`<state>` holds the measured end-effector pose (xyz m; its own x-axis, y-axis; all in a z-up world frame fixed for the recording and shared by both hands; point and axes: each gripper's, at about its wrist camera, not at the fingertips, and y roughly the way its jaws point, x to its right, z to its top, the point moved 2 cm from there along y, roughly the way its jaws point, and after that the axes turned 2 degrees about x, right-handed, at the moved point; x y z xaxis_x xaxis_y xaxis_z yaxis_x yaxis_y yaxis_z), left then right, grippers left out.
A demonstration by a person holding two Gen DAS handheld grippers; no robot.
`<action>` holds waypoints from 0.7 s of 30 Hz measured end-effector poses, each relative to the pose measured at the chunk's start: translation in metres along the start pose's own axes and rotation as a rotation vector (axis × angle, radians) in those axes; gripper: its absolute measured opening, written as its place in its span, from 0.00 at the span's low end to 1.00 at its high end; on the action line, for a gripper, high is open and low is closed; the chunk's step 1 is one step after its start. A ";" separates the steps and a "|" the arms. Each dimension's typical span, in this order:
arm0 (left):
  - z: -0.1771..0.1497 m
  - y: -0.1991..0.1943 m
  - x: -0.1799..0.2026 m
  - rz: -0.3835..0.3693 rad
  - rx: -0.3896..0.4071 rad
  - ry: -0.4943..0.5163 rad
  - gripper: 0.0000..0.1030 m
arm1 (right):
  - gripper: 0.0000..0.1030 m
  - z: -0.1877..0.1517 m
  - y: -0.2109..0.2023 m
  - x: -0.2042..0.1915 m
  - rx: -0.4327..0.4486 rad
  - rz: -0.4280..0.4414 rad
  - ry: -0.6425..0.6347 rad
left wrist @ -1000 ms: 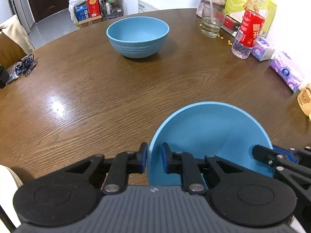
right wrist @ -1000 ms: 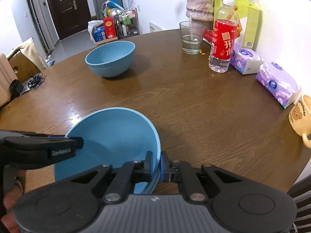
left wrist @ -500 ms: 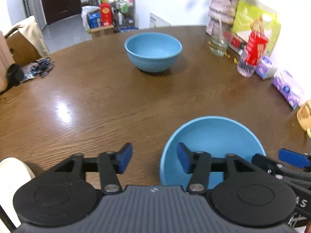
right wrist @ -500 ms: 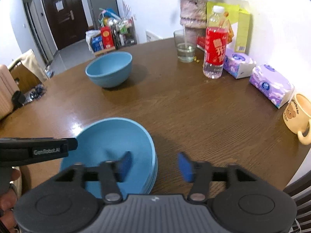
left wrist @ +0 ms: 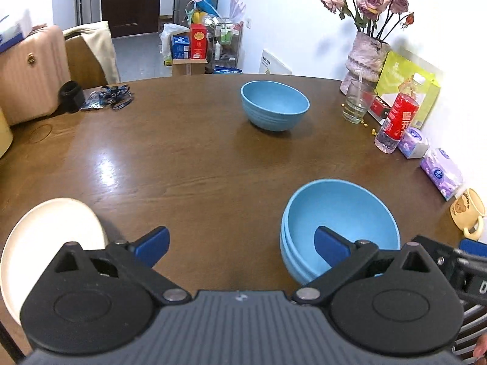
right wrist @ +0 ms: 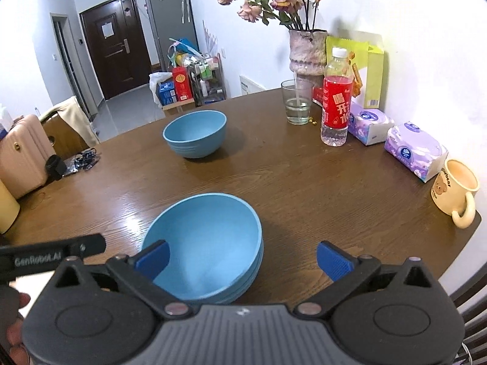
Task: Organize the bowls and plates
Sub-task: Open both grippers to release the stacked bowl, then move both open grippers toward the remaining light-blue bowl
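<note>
Brown wood-grain table (left wrist: 194,164) is seen with the nested blue bowls (right wrist: 207,243) now set down near its front edge. Both rims have been let go: the left gripper (left wrist: 240,240) and right gripper (right wrist: 242,255) are opening, nothing pinched. One matte blue bowl (left wrist: 275,109) remains apart; a smooth white plate (left wrist: 51,237) lies left.

Right gripper (right wrist: 242,254) jaws opening, blue pads spread wide with nothing pressed between them; left pad overlaps the near rim of the stacked blue bowls (right wrist: 207,243) on the wooden table (right wrist: 319,188). Single blue bowl (right wrist: 194,133) stands well apart, farther back; glass (right wrist: 296,102), red-label bottle (right wrist: 334,97), tissue packs (right wrist: 415,149) and bear mug (right wrist: 455,190) along the right edge. Left gripper (right wrist: 51,251) enters at left edge, its jaws not visible.
</note>
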<state>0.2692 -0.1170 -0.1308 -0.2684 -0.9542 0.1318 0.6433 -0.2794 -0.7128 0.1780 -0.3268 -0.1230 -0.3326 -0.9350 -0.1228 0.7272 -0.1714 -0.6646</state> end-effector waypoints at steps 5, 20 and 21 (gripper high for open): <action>-0.012 -0.022 -0.002 0.006 0.029 0.003 1.00 | 1.00 -0.008 -0.017 -0.005 0.016 0.007 -0.007; -0.024 -0.042 -0.019 0.073 0.012 0.006 1.00 | 1.00 -0.025 -0.032 -0.008 0.006 0.038 0.056; -0.025 -0.041 -0.017 0.072 0.006 0.017 1.00 | 1.00 -0.026 -0.033 -0.006 0.007 0.037 0.066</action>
<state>0.2298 -0.0867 -0.1211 -0.2338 -0.9699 0.0686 0.6659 -0.2112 -0.7156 0.1405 -0.3079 -0.1194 -0.3443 -0.9182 -0.1961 0.7437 -0.1392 -0.6538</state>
